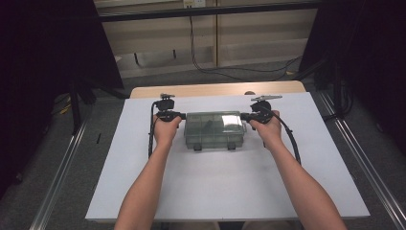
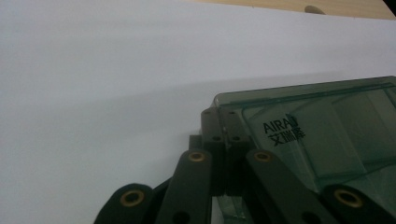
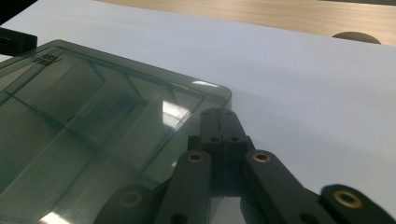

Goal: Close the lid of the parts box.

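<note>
A clear grey-green compartment box (image 1: 214, 128) lies lid shut in the middle of the white board (image 1: 215, 187). My left gripper (image 1: 179, 116) points at its left end, jaws pressed together with nothing between them. In the left gripper view the tips (image 2: 222, 114) rest against the box's (image 2: 327, 126) far corner, by a printed logo. At the box's right end my right gripper (image 1: 245, 116) is shut too. In the right gripper view its tips (image 3: 219, 113) lie along the rim of the box (image 3: 93, 121).
The white board covers a wooden table whose far edge (image 1: 215, 89) shows behind it. Two dark latches (image 1: 197, 146) sit on the box's near side. Cables trail from both grippers along the forearms. Dark floor and metal rails flank the table.
</note>
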Motion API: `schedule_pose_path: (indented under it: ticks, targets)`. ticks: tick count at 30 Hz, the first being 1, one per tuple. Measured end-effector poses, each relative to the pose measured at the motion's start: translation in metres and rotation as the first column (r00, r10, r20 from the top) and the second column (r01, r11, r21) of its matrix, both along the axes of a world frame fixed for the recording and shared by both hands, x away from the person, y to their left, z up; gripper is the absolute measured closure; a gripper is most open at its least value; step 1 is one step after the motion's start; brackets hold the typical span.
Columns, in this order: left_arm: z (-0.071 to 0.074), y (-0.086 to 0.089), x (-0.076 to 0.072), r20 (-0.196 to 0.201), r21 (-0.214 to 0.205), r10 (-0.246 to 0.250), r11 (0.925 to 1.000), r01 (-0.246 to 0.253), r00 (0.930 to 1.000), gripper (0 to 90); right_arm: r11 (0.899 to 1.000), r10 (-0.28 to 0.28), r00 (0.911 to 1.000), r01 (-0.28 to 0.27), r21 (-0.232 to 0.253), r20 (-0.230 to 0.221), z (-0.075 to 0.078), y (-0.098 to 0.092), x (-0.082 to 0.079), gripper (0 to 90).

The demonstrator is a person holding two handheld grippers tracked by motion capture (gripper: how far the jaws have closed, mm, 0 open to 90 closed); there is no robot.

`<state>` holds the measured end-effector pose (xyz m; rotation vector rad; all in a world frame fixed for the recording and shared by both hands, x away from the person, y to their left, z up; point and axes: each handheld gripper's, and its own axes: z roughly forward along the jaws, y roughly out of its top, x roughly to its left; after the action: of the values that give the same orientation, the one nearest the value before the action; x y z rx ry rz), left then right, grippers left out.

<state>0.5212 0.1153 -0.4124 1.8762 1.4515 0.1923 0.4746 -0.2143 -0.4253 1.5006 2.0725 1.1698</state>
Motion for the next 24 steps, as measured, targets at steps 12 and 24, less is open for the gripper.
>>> schedule_pose_path:
  ticks: [12, 24]
  targets:
    - [0.003, 0.006, -0.004, 0.007, 0.002, -0.014, 0.9999, 0.014, 0.9999, 90.0, 1.0, 0.011, 0.9996, -0.011, -0.016, 0.026, 0.005, 0.0, -0.005, 90.0]
    - [0.019, 0.001, -0.018, 0.034, 0.005, -0.101, 0.9949, 0.101, 0.9943, 90.0, 0.996, 0.07, 0.9966, -0.067, -0.058, 0.043, 0.012, 0.009, -0.013, 90.0]
